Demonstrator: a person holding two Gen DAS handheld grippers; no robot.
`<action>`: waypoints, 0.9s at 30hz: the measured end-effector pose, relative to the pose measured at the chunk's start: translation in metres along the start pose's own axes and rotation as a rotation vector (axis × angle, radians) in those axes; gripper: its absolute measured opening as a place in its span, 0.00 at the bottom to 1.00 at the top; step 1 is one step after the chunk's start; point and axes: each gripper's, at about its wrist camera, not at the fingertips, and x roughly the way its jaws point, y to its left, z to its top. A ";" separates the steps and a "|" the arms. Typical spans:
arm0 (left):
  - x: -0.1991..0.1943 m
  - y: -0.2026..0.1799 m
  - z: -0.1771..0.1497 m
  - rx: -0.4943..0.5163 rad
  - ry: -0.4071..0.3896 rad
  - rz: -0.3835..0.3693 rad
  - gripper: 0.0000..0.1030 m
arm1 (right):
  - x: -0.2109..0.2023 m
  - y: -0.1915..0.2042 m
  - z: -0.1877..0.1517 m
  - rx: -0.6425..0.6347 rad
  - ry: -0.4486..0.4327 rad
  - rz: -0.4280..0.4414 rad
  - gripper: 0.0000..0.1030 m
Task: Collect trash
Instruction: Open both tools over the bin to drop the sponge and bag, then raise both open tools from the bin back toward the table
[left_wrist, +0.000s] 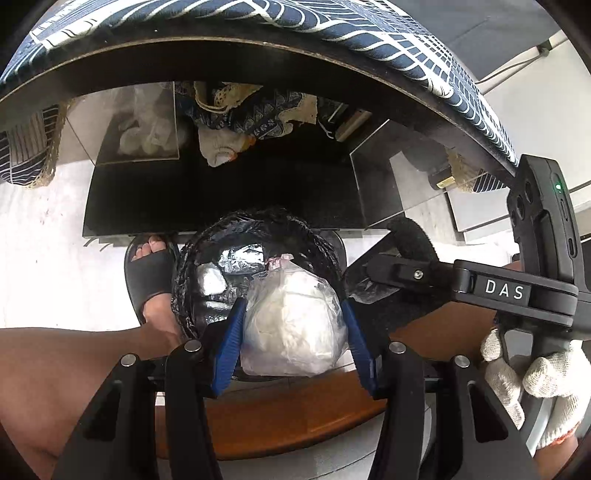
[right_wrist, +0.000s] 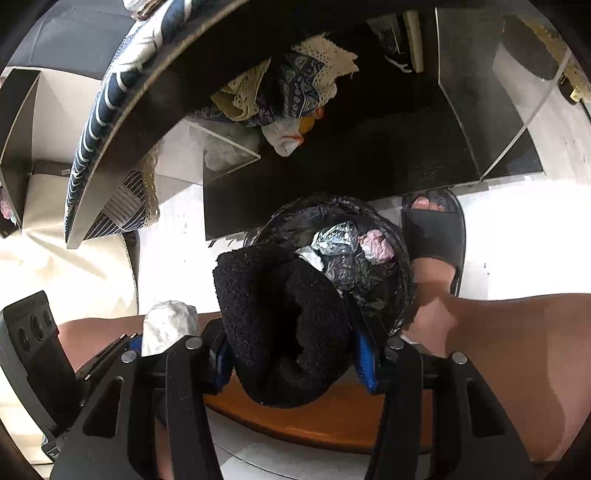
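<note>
While both grippers hang over the round bin lined with a crinkled black plastic bag, the step in hand looks like dropping two pieces of trash in. The left gripper has its blue ribbed pads pressed on a clear plastic bag stuffed with white crumpled paper, held just above the bin mouth. The right gripper is clamped on a fuzzy black fabric bundle, hanging over the near rim, partly outside it. In the bin already: crumpled silver foil and a pink wrapper. To do it well, centre each item over the opening before letting go, the black bundle especially, since it may catch the rim and fall on the white floor. Release one at a time, low, so the light bag doesn't drift. Mind the person's foot in a black slide sandal touching the bin side, and the dark low table edge overhead
</note>
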 end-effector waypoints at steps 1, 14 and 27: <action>0.000 0.000 0.001 0.002 -0.001 0.002 0.49 | 0.000 0.000 0.000 0.004 -0.001 0.009 0.52; -0.005 0.010 0.006 -0.062 -0.027 0.011 0.78 | -0.007 -0.007 0.008 0.070 -0.025 0.064 0.69; -0.020 0.008 0.005 -0.063 -0.087 0.005 0.78 | -0.022 -0.001 0.004 0.042 -0.083 0.051 0.69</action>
